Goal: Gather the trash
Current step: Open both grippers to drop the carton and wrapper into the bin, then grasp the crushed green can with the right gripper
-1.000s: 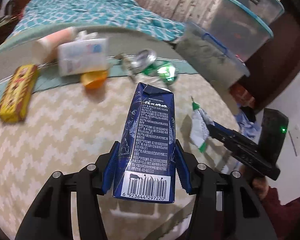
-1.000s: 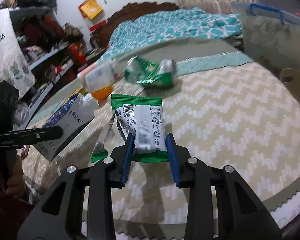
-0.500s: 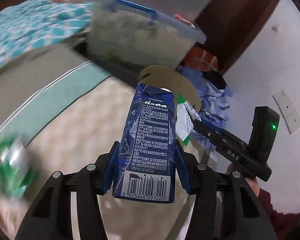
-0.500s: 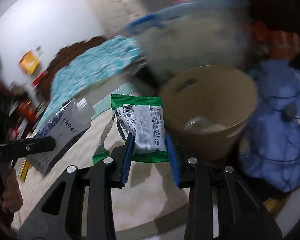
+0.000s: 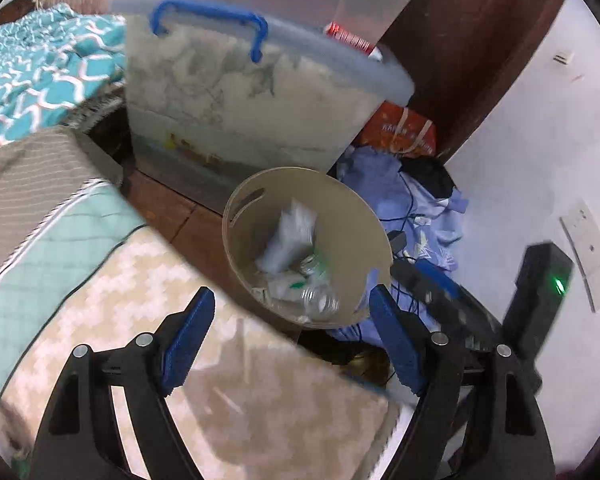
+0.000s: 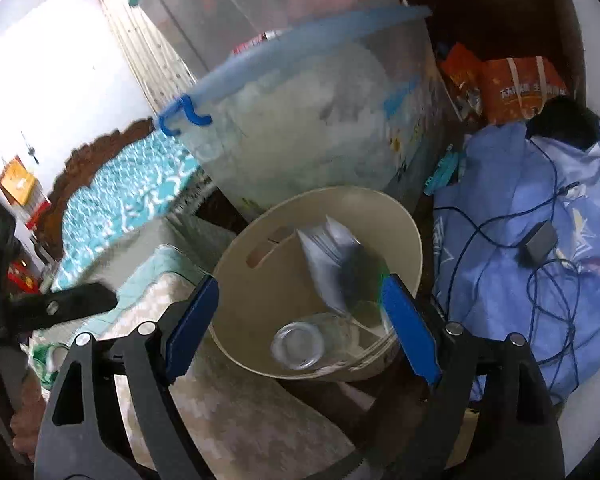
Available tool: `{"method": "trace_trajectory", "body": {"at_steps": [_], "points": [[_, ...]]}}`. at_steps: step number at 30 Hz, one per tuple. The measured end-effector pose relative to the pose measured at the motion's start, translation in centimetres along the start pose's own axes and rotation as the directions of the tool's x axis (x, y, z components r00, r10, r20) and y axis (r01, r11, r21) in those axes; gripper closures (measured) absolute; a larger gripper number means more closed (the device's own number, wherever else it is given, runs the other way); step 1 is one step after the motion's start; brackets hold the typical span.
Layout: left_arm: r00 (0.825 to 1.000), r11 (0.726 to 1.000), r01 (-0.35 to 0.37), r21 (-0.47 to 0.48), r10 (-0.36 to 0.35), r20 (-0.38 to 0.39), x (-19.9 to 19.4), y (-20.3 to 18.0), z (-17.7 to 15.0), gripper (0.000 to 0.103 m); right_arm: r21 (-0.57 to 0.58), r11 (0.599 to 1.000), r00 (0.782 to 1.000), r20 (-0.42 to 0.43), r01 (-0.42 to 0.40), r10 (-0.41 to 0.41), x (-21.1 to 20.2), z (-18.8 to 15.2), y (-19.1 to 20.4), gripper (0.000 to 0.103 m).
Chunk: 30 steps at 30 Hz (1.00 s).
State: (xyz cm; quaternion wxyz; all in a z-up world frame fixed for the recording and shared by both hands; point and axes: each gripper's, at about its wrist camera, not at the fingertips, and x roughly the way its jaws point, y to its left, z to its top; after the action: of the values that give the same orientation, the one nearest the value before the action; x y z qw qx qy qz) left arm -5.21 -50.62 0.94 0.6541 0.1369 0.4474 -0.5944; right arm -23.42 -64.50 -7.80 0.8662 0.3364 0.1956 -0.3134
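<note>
A beige waste bin [image 5: 352, 216] stands on the floor beside the bed, with a clear plastic bottle [image 5: 320, 300] and scraps at its bottom. The milk carton [image 5: 292, 232] is a pale blur inside the bin. My left gripper [image 5: 292, 336] hangs over the bed's edge in front of the bin; its jaws are opening with nothing between them. In the right wrist view, my right gripper [image 6: 300, 328] is above the bin [image 6: 360, 194], jaws opening and empty. The blurred carton [image 6: 328, 252] and a green streak of wrapper [image 6: 380, 276] are falling inside, above the bottle [image 6: 300, 346].
A large clear storage box [image 5: 240, 100] with a blue handle stands behind the bin. Blue clothes with cables [image 5: 420, 216] and an orange bag [image 5: 400, 132] lie to the right by the white wall. The zigzag bedcover [image 5: 120, 300] fills the lower left.
Both grippers swung from over the bed to the bin and opened. The blue milk carton left the left jaws and the green wrapper left the right jaws; both are now in the bin.
</note>
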Motion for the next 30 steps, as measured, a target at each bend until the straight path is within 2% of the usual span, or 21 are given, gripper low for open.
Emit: {"method": "trace_trajectory", "body": {"at_steps": [2,5,9,11,14,15,17,19,21,23,26,27,30], "points": [[1.000,1.000,0.000,0.005,0.000,0.017,-2.3,0.6,-1.6,0.028,0.004,0.999,0.999,-0.003,-0.033,0.033,-0.6,-0.6,1.0,0.024],[1.000,1.000,-0.012,0.005,0.011,0.028,-6.7,2.1,-6.4,0.028,-0.020,0.996,0.995,-0.038,-0.090,0.090,-0.7,-1.6,3.5,0.027],[0.998,0.997,-0.049,-0.066,0.052,0.039,-11.6,5.4,-12.6,0.028,-0.080,0.976,0.973,-0.135,-0.201,0.190,0.4,-3.1,8.4,0.035],[0.996,0.989,-0.074,-0.129,0.081,0.046,-13.9,7.6,-15.5,0.028,-0.114,0.951,0.942,-0.213,-0.287,0.258,1.7,-4.1,12.2,0.041],[0.989,0.966,-0.116,-0.230,0.133,0.060,-16.9,11.0,-18.9,0.028,-0.148,0.905,0.885,-0.320,-0.400,0.338,3.7,-5.8,17.7,0.042],[0.986,0.952,-0.124,-0.278,0.149,0.070,-18.2,12.4,-20.3,0.028,-0.165,0.881,0.859,-0.358,-0.444,0.366,4.7,-6.4,20.1,0.043],[0.978,0.919,-0.138,-0.370,0.185,0.094,-20.4,14.7,-22.9,0.028,-0.205,0.844,0.823,-0.421,-0.496,0.382,6.9,-7.5,24.7,0.043],[0.972,0.890,-0.138,-0.434,0.207,0.116,-22.1,16.1,-24.8,0.028,-0.191,0.821,0.783,-0.473,-0.538,0.404,9.1,-8.3,27.9,0.043],[0.967,0.861,-0.126,-0.492,0.218,0.134,-23.4,17.1,-26.6,0.028,-0.170,0.829,0.773,-0.496,-0.532,0.394,11.4,-8.7,30.0,0.043],[0.961,0.845,-0.123,-0.520,0.231,0.149,-24.7,17.9,-27.8,0.028,-0.139,0.832,0.753,-0.523,-0.537,0.399,13.6,-9.1,31.6,0.043],[0.953,0.835,-0.120,-0.536,0.248,0.172,-26.0,18.4,-28.9,0.028,-0.142,0.832,0.730,-0.573,-0.537,0.373,15.1,-10.0,32.9,0.044],[0.950,0.831,-0.116,-0.545,0.252,0.182,-26.5,18.7,-29.0,0.028,-0.135,0.829,0.712,-0.597,-0.542,0.369,15.1,-10.8,33.4,0.051],[0.949,0.832,-0.099,-0.546,0.244,0.199,-26.8,18.8,-29.2,0.028,-0.146,0.809,0.681,-0.635,-0.570,0.365,13.0,-12.6,33.2,0.056]]}}
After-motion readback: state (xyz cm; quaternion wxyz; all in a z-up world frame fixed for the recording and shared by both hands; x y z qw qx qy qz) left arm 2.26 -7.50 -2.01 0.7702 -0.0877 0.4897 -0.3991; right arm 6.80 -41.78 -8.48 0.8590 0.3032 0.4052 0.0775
